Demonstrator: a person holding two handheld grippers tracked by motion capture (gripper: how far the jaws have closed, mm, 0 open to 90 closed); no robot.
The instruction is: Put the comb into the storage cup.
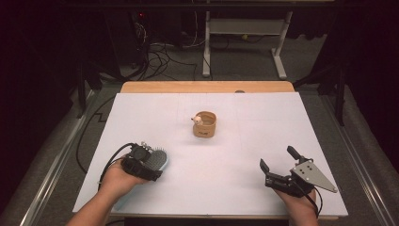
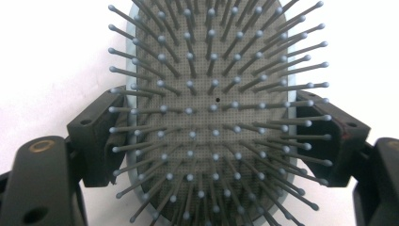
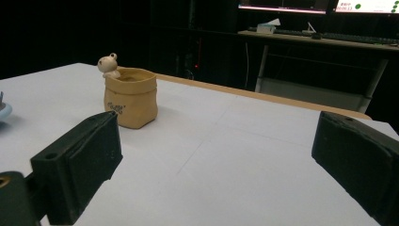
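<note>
I had the left tongs (image 1: 151, 165) clamped across the brush (image 2: 214, 117) at the near left of the worktop (image 1: 244, 141) — the grip looked made, the carrying not yet begun. The brush lay bristles up, a pale blue oval with a grey pad of ball-tipped pins, the jaws pressing its two edges. The right tongs (image 1: 277, 160) stood wide apart, empty, near the right edge. The pot (image 1: 204, 124) waited mid-worktop — perhaps where the brush belonged.
</note>
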